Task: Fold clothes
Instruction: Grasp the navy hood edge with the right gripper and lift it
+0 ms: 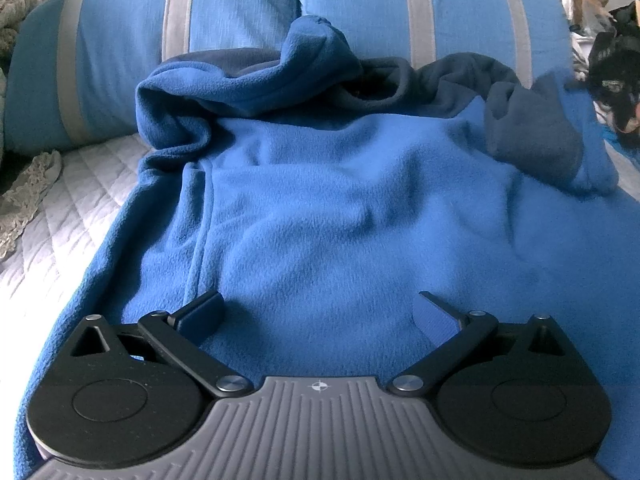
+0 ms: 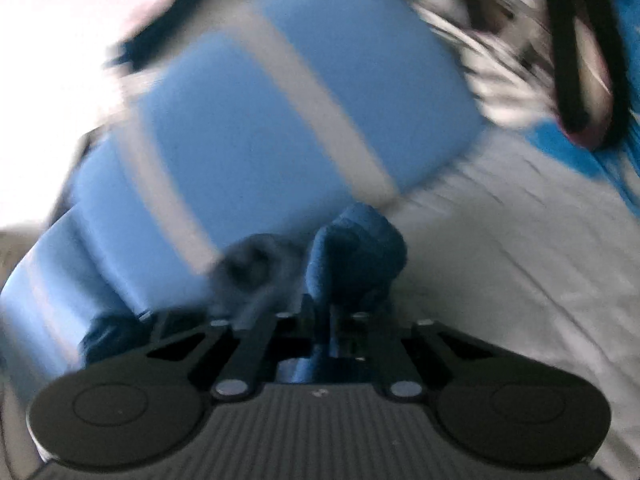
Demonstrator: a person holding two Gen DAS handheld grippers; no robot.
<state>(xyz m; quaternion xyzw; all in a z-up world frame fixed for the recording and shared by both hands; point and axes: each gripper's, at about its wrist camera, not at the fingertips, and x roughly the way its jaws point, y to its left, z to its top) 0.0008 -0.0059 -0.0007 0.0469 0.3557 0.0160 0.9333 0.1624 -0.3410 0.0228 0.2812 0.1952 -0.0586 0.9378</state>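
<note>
Two claws share one garment, a blue fleece top (image 1: pixel 340 208) spread on a quilted white bed (image 1: pixel 60 216) in front of two blue pillows with grey stripes (image 1: pixel 132 40).

From the left wrist view, the left claw (image 1: pixel 320 304) stands wide open just over the lower middle of the fleece, its fingers apart and gripping nothing; whether the tips rest on the cloth I cannot tell. The fabric is thick, napped pile, soft and slow to crease, so folds will be rounded rather than sharp. A darker navy lining shows at the collar, and a navy-faced sleeve (image 1: pixel 532 128) lies flopped over the right shoulder area. The upper left is bunched into a heap.

From the right wrist view, blurred throughout, the right claw (image 2: pixel 324 320) is pinched fully closed on a wad of the blue fleece (image 2: pixel 356 256), with the striped pillow (image 2: pixel 280 120) and pale quilt behind it. A darker navy lump sits just left of the held wad.

To do this step well, I judge the right claw should carry its pinch across in one smooth arc, keeping the cloth taut enough not to drag, while the left claw pins the body flat so the bulky pile does not slide on the quilt.
</note>
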